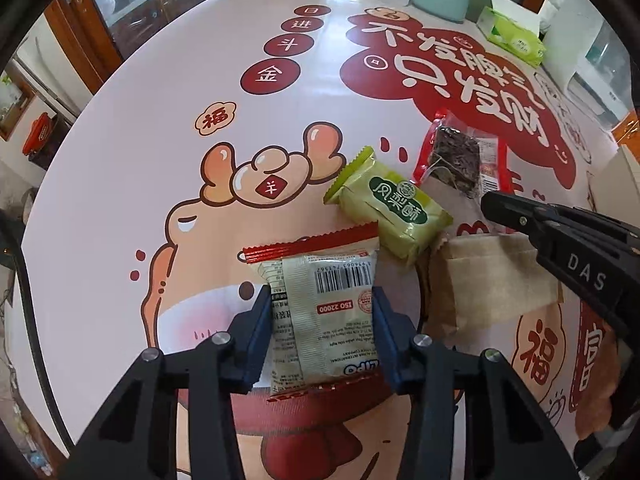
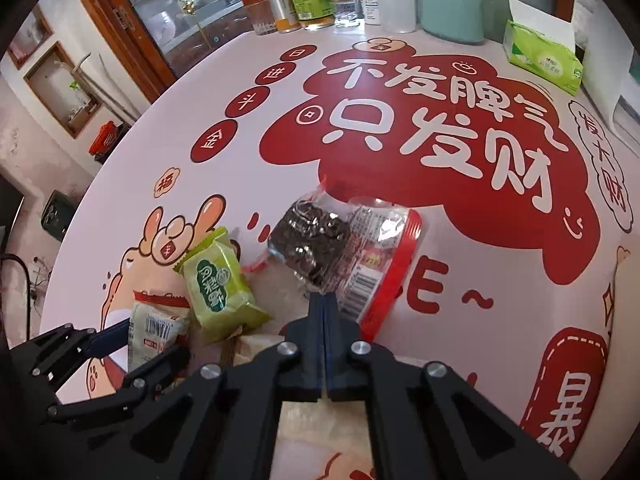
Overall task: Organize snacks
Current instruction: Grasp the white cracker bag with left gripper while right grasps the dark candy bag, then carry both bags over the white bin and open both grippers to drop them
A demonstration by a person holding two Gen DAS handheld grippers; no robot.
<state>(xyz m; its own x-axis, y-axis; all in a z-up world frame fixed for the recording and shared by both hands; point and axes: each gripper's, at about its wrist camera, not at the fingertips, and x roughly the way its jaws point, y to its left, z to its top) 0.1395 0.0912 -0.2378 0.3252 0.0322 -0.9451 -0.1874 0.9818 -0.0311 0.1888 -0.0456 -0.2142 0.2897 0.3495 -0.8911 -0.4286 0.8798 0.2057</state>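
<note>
Snacks [image 1: 394, 210] apparently in both claws

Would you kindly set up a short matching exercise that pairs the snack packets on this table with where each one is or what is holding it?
1. white packet with barcode
2. green pastry packet
3. clear packet with dark contents
4. tissue box

A. at the table's far edge
B. free on the table, ungripped
C. edge pinched by the right gripper
D. between the left gripper pads

1-D, 2-B, 3-C, 4-A

Brown paper packet [image 1: 496, 280] partly behind gripper.
</note>
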